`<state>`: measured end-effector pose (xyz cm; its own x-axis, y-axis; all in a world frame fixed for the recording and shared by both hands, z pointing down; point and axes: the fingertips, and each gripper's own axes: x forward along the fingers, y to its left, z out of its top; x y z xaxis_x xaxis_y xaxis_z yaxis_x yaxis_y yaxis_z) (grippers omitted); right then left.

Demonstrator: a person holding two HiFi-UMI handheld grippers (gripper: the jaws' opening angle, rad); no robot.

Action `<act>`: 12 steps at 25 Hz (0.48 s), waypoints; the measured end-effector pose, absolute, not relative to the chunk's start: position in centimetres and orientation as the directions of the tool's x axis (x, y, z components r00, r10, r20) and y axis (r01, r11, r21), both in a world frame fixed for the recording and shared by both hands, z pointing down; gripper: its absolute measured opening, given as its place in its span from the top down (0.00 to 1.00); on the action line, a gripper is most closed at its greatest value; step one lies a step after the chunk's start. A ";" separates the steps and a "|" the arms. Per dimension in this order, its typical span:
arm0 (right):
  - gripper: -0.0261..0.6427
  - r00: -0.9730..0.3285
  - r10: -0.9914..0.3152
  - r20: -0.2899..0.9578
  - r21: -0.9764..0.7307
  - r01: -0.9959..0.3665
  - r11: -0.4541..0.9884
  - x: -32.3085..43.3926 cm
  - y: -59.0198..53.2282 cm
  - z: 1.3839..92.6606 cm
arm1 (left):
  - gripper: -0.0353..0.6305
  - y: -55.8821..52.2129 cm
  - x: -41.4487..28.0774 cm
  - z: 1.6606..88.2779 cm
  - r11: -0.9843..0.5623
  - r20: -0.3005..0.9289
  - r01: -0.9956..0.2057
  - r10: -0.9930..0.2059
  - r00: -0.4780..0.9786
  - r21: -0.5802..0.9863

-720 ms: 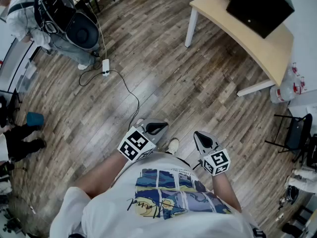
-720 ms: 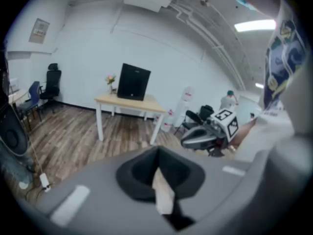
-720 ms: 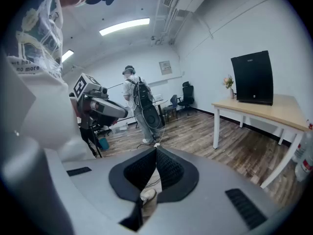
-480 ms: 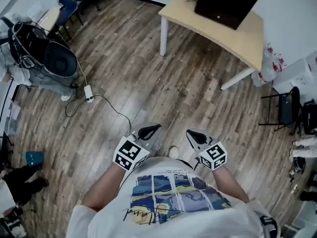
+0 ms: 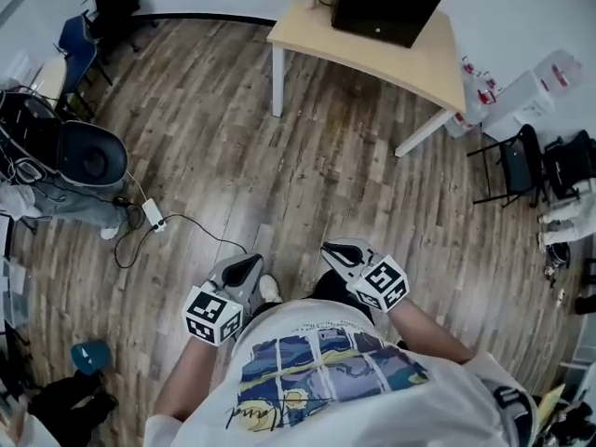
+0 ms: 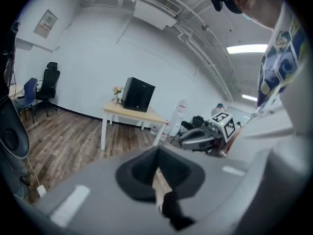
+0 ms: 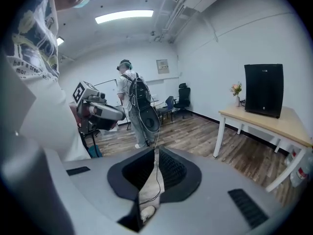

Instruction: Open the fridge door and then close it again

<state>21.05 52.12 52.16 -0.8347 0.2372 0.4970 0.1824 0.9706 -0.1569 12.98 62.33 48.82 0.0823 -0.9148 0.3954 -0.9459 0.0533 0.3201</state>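
You hold both grippers low against your body, above the wooden floor (image 5: 279,166). Your left gripper (image 5: 244,269) has its jaws closed together on nothing. Your right gripper (image 5: 341,253) shows only a thin slit between its jaws and is empty too. The black fridge (image 5: 386,7) stands with its door closed on the light wooden table (image 5: 410,63) at the far side, well apart from both grippers.

White T-shirt (image 5: 317,415) with blue-and-yellow print and black cursive lettering
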 end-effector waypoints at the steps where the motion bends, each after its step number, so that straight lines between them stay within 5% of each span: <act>1: 0.94 -0.837 0.224 0.500 -0.156 0.168 0.973 20.5 52.3 52.1 | 0.94 62.5 12.2 49.2 0.034 0.401 -0.948 -0.910 0.102 0.318; 12: 0.88 -0.863 0.075 0.499 -0.133 0.009 0.991 16.3 44.6 51.9 | 0.94 52.2 6.9 49.6 -0.127 0.379 -0.950 -0.895 0.234 0.287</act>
<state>16.31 44.58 51.86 -0.8632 0.0748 0.4993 0.0088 0.9911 -0.1332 6.87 52.16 49.57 0.2339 -0.8954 0.3788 -0.9496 -0.1267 0.2868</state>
